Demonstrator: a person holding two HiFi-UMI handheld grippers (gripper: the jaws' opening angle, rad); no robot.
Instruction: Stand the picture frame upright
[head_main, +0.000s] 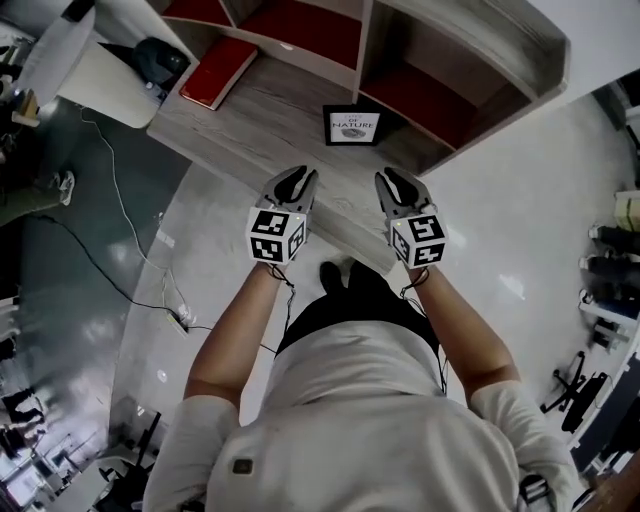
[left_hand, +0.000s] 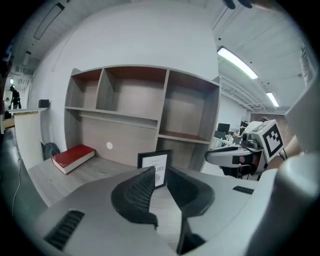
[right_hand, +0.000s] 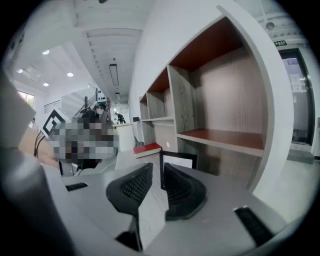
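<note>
The black picture frame (head_main: 352, 125) with a white print stands upright on the grey wooden desk (head_main: 265, 115), in front of the shelf unit's lower bay. My left gripper (head_main: 298, 176) and right gripper (head_main: 392, 178) hover side by side over the desk's front edge, short of the frame. In the left gripper view the frame (left_hand: 156, 164) shows beyond the jaws of the left gripper (left_hand: 160, 176), which stand apart with only desk between them. In the right gripper view the right gripper (right_hand: 157, 178) also has a gap with nothing in it, and the frame (right_hand: 178, 160) is just ahead.
A red book (head_main: 218, 72) lies flat on the desk's left part. The open shelf unit (head_main: 450, 70) with red-lined bays rises behind the frame. A cable and power strip (head_main: 180, 320) lie on the pale floor at the left. Office furniture stands at the right.
</note>
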